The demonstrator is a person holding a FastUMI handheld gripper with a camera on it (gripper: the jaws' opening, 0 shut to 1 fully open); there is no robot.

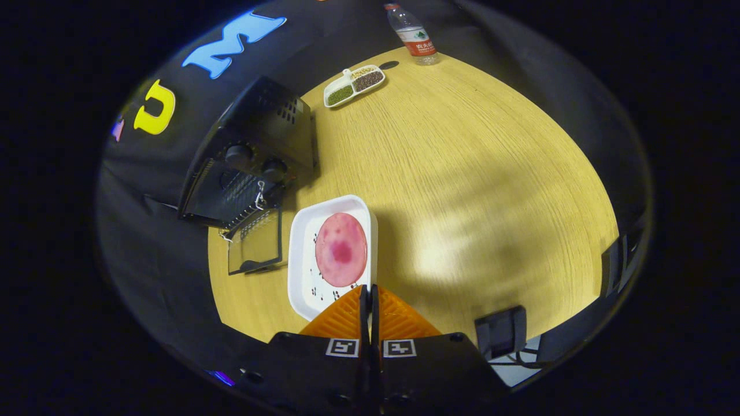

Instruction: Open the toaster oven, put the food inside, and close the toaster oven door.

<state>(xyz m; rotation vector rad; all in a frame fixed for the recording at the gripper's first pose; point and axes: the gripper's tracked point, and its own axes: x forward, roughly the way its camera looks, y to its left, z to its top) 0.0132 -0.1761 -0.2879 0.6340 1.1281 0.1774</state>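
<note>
Where the toaster oven (254, 156) sits at the table's (474, 190) far left edge, its inside is too dark to make out, though the glass door (255, 242) hangs fully down and a wire rack (245, 199) shows in the opening. 2 knobs (254, 159) sit on its front, their markings too small to read. Far back stands a water bottle (411, 33) with a red label, its cap cut off and its print illegible. Near it lies a divided dish (354, 85) of seeds or beans in 3 sections. The gripper (369, 292) is clenched, its fingers (347, 315) pressed together with nothing between them, their tips at the near rim of a white tray (300, 254); whether they touch it I cannot tell. On that tray, just ahead of the fingers and right of the open door, lies a round pink slice of food (341, 249).
</note>
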